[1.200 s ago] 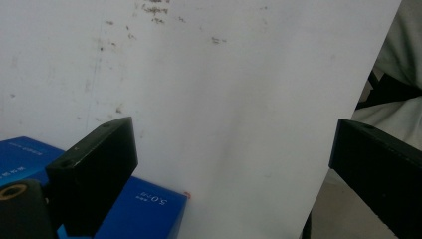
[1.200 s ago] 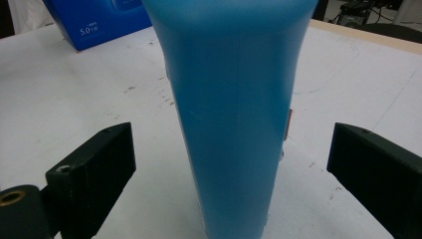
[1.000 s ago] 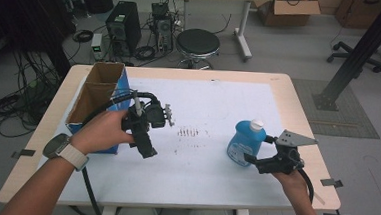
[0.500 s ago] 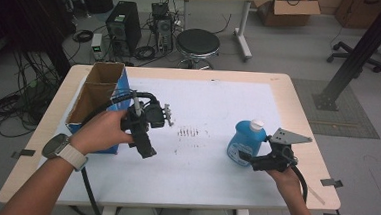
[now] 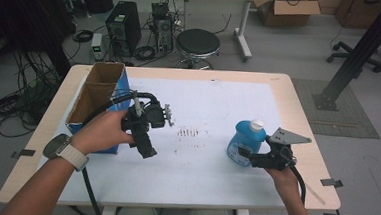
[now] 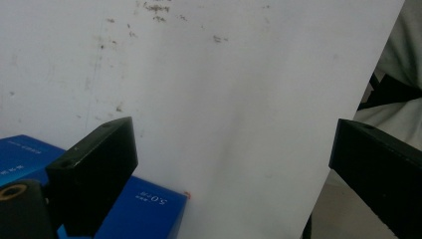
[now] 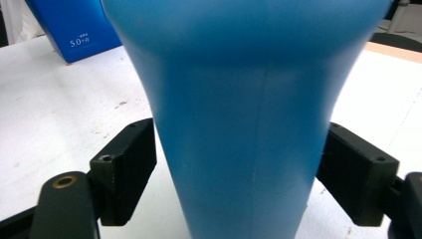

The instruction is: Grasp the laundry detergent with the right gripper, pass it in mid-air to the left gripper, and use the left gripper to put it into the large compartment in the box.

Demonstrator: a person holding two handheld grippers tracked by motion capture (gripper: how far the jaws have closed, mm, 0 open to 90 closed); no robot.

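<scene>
Right gripper (image 5: 249, 155): positioned at the right side of the table (image 5: 298, 114), pointing left toward the blue bottle (image 5: 245, 141). The bottle stands upright on the white mat (image 5: 218, 104), directly ahead of the gripper and between its two jaws. In the right gripper view the bottle body (image 7: 249, 124) sits between both black jaws – each jaw meets the bottle's side wall at the narrow lower part, no gap visible. The jaws have just been closing, with the bottle between them, and now grip it. The bottle's white cap (image 5: 256, 124) faces up, above the gripper.

Left gripper (image 5: 145, 147): held over the mat at the left, pointing down and toward the person. Its jaws stand wide apart – in the left gripper view nothing lies between them but bare mat. The blue cardboard box (image 5: 99, 99) stands just behind and to the left of this gripper, open top facing up; its blue corner (image 6: 144, 204) shows beside the left-hand jaw.
</scene>
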